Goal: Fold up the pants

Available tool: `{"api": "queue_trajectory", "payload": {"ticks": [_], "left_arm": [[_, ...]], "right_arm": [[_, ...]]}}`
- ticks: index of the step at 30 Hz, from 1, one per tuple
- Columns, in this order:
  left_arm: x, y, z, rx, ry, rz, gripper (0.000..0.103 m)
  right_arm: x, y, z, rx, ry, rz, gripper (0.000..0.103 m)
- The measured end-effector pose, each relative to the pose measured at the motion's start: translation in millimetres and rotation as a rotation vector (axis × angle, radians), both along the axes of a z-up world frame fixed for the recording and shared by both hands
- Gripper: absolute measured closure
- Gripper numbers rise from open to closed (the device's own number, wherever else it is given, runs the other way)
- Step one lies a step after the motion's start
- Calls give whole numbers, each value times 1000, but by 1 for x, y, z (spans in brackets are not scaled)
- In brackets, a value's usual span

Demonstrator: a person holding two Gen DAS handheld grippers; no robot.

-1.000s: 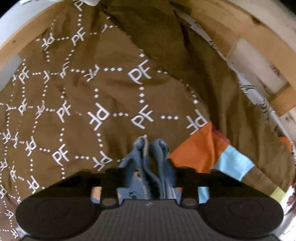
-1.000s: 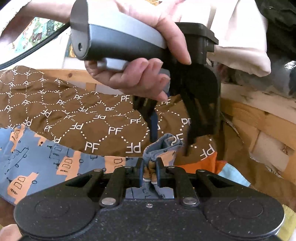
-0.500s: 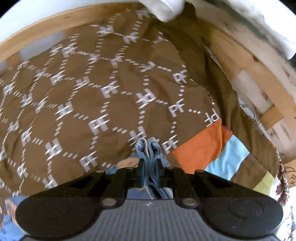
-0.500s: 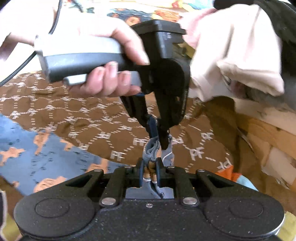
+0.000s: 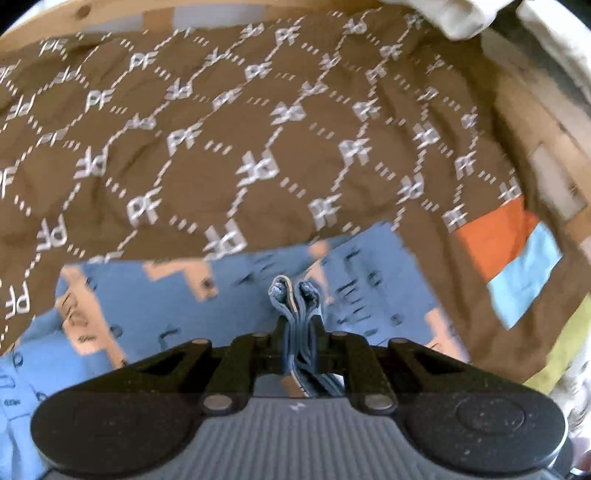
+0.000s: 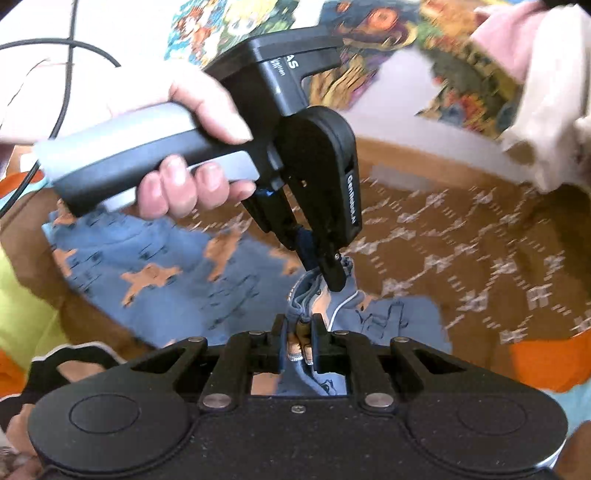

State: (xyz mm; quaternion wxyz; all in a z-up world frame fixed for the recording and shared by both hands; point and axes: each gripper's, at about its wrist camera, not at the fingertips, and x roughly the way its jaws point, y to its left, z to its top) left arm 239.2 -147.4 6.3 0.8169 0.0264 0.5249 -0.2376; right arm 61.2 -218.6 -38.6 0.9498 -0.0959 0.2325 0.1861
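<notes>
- Left tool (image 5: 295, 328): jaws nearly together, clamped on a bunched edge of the pants (image 5: 236, 306); the blue folds stick up between the 2 fingers; these jaws have just been closing on the cloth
- Right tool (image 6: 299, 332): jaws narrow, pinching another gathered edge of the pants (image 6: 207, 280), blue and orange cloth squeezed between them
- In the right wrist view the left tool (image 6: 330, 271) points steeply down, its tips biting the raised fold just beyond the right tool; the 2 tools are near each other on the same bunched edge
- A hand (image 6: 184, 144) wraps the grey handle of the left tool; a black cable runs off at upper left
- Pants: blue with orange shapes, spread over a brown blanket (image 5: 295, 122) printed with white "PF" letters; the gripped edge lifted, the rest lying flat
- An orange and light-blue patch (image 5: 517, 251) lies at the blanket's right side
- A wooden frame (image 5: 122, 14) borders the blanket's far edge; both views blurred
</notes>
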Motion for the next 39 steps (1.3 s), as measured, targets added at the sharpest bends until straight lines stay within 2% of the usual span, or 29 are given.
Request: {"api": "queue_trajectory", "payload": {"ticks": [3, 7, 12, 17, 25, 33, 39], "left_arm": [[-1, 14, -14, -24, 15, 16, 91], [-3, 29, -23, -98, 23, 44, 91], [-10, 40, -25, -164, -23, 40, 92], [-18, 57, -20, -189, -51, 25, 93], [-24, 97, -12, -188, -57, 46, 93], [-21, 137, -11, -173, -26, 113, 93], [-21, 149, -15, -145, -8, 132, 93]], "right_arm": [[4, 10, -10, -26, 33, 26, 90], [9, 13, -15, -22, 58, 31, 90], [9, 16, -15, -28, 44, 28, 90], [4, 20, -6, -33, 15, 44, 90], [7, 43, 8, -9, 14, 123, 90], [24, 73, 11, 64, 90, 221, 90], [29, 90, 7, 78, 137, 273, 90]]}}
